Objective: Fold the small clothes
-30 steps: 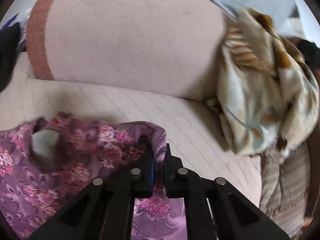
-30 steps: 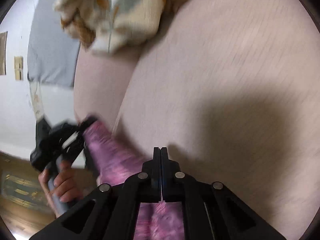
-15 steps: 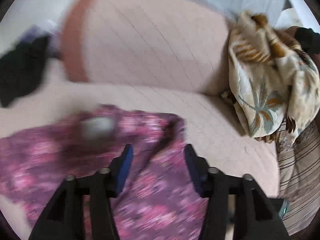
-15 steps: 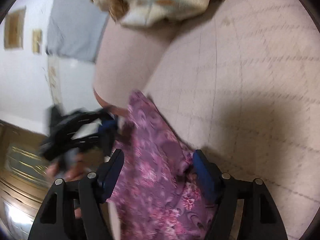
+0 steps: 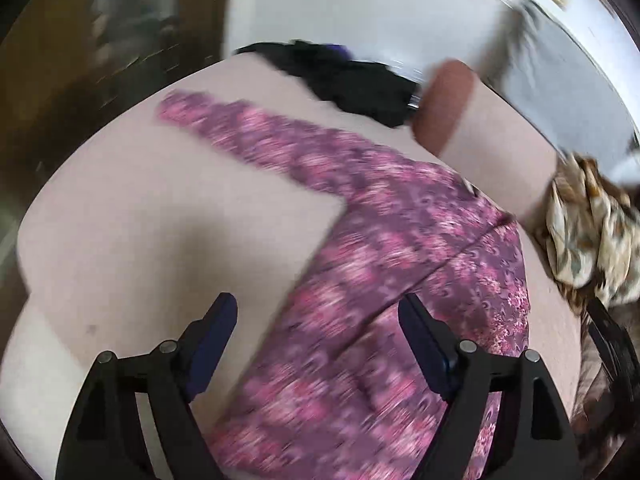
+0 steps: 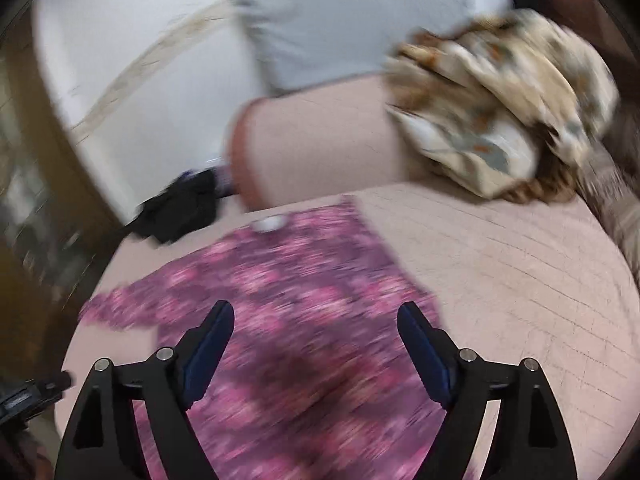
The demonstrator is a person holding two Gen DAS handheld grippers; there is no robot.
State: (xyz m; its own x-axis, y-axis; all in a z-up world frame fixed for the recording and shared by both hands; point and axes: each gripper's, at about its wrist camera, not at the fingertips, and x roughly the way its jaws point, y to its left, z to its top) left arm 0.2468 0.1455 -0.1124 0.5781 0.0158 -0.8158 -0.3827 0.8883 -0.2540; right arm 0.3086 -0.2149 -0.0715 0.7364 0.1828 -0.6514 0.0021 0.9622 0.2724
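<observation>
A purple flowered garment (image 5: 400, 248) lies spread on the pale pink seat of a sofa (image 5: 168, 216), and both grippers hang above it with nothing in their grasp. In the left wrist view the left gripper (image 5: 318, 334) has its two blue-padded fingers (image 5: 212, 336) wide apart; its jaws have just been opening, and the cloth lies under the gap rather than between the pads, which do not press on it. From here one long sleeve of the garment runs out to the upper left across the seat, while the body of it fills the lower middle and right of the picture, with a fold line crossing it on a slant. In the right wrist view the right gripper (image 6: 316, 336) is likewise spread wide, its jaws having just been opening too, and the garment (image 6: 304, 280) lies flat below it with a small pale tag (image 6: 269, 223) at the far edge, near the back cushion (image 6: 320, 148). A crumpled black cloth (image 6: 180, 212) sits at the far left end of the seat, apart from the purple garment, beside the cushion's reddish-brown edge. A bundled cream and brown patterned cloth (image 6: 508, 104) rests against the back of the sofa to the right, well apart from the garment. A white wall (image 6: 132, 60) stands behind. Both views are blurred, so the print and finer folds cannot be made out.
</observation>
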